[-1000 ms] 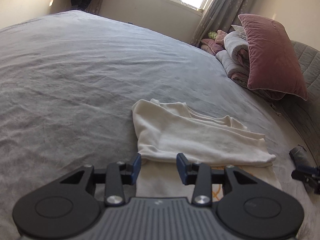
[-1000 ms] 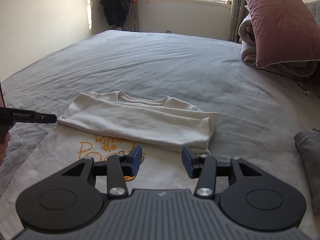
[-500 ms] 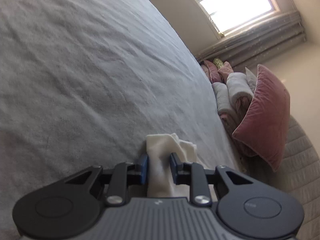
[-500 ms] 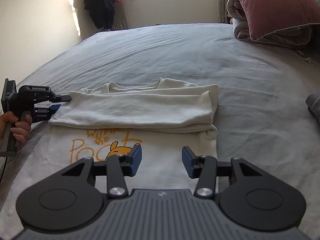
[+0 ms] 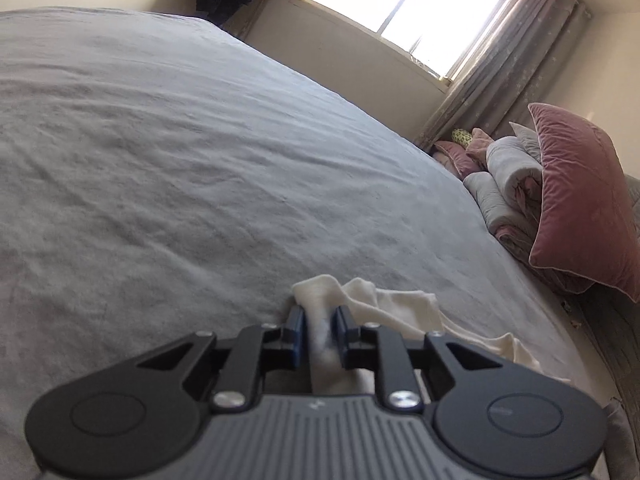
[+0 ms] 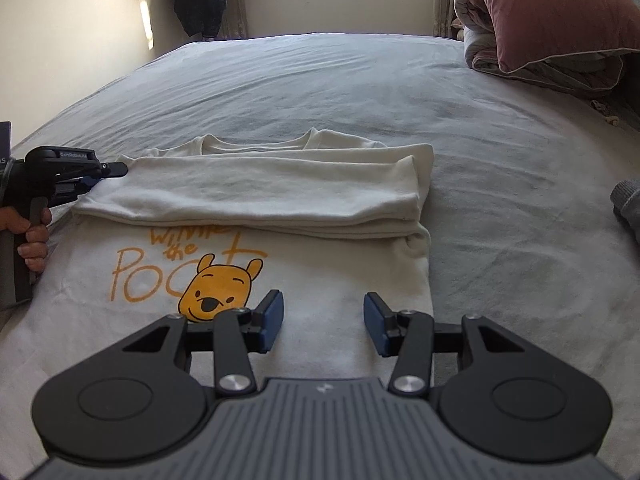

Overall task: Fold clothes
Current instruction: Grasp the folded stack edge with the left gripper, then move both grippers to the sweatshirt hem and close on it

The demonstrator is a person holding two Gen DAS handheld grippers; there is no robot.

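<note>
Shirt [image 6: 256, 196] print only in right view, left gripper [image 5: 319, 330] apparently pinching cloth

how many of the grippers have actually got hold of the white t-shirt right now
1. The left gripper has its jaws closed on a bunched edge of the white t-shirt. The right gripper hangs open above the shirt's printed front, gripping nothing.

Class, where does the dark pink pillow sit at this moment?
In the right wrist view the dark pink pillow is at the upper right, propped on rolled bedding at the far right of the grey bed, beside the curtain.
</note>
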